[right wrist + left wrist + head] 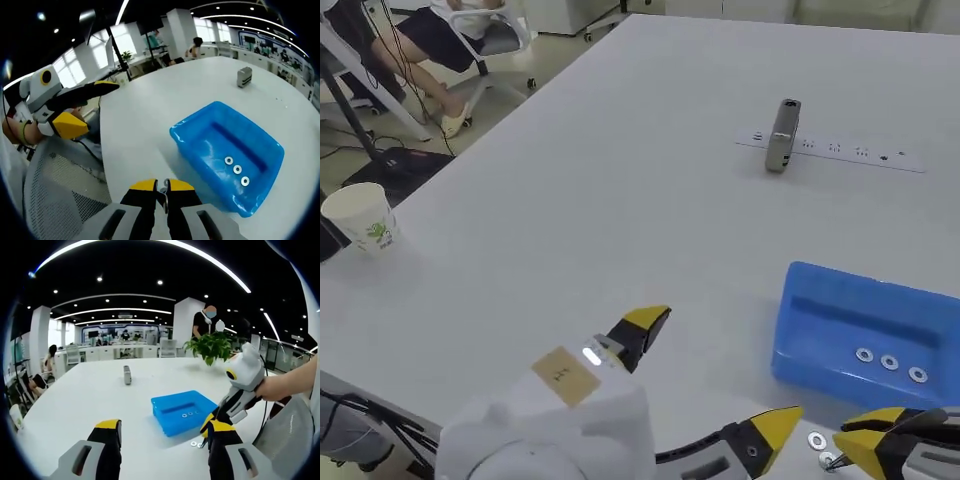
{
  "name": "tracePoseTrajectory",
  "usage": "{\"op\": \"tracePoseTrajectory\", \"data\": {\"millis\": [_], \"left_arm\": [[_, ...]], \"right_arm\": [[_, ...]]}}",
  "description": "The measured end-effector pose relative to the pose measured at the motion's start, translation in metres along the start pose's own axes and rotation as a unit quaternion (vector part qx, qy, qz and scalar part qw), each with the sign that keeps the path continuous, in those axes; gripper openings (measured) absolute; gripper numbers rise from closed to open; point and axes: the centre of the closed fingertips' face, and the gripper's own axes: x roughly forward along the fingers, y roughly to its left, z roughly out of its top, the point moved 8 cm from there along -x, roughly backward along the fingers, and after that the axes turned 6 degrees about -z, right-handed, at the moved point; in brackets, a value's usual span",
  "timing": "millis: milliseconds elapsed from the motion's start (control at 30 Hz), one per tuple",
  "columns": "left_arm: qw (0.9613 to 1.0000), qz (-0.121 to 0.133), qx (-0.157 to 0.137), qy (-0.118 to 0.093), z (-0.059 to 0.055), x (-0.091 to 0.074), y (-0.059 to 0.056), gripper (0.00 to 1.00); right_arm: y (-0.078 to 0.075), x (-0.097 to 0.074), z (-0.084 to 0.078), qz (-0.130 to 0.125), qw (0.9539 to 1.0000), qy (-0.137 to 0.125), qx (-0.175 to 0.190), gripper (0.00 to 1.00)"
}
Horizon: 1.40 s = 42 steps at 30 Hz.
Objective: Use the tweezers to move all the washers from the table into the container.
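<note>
beside blue container, right claw pinched on tweezers near loose washer; left claw wide apart, empty.

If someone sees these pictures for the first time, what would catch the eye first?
The bright blue container stands out on the white table, at the right of the head view, with three washers inside. Just in front of it, the right tool is shut on thin tweezers near a loose washer, while the left tool hangs open nearby.
</note>
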Motion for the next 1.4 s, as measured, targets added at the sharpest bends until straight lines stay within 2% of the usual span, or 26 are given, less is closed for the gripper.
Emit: {"op": "tracePoseTrajectory", "data": {"millis": [100,500,900,1000,1100,1167,1300,1400], "left_arm": [[1.0,-0.002,0.0,0.003,-0.001,0.0,0.0,0.7],[1.0,-0.004,0.003,0.007,-0.001,0.0,-0.001,0.69],[0.9999,0.0,0.006,0.01,-0.002,0.0,0.0,0.68],[0.9999,0.002,0.008,0.009,-0.001,0.0,0.0,0.68],[0.9999,0.003,0.008,0.009,-0.001,0.0,0.001,0.68],[0.9999,0.001,0.008,0.01,-0.002,0.0,0.0,0.68],[0.9998,-0.001,0.012,0.014,-0.002,0.001,-0.001,0.68],[0.9998,0.0,0.013,0.015,-0.002,0.0,-0.001,0.68]], "right_arm": [[0.002,0.001,0.0,-0.006,0.9998,0.008,-0.015,0.04],[0.012,0.009,0.007,-0.002,0.9988,0.01,-0.049,0.04],[0.017,0.013,0.007,-0.005,0.9977,0.006,-0.067,0.05],[0.021,0.012,0.004,-0.013,0.9924,0.0,-0.122,0.04],[0.023,0.011,0.001,-0.015,0.9913,-0.01,-0.13,0.04],[0.024,0.01,0.0,-0.023,0.9888,-0.017,-0.147,0.03],[0.03,0.007,-0.004,-0.046,0.9793,-0.022,-0.196,0.03],[0.035,0.002,-0.008,-0.049,0.9765,-0.027,-0.208,0.03]]}}
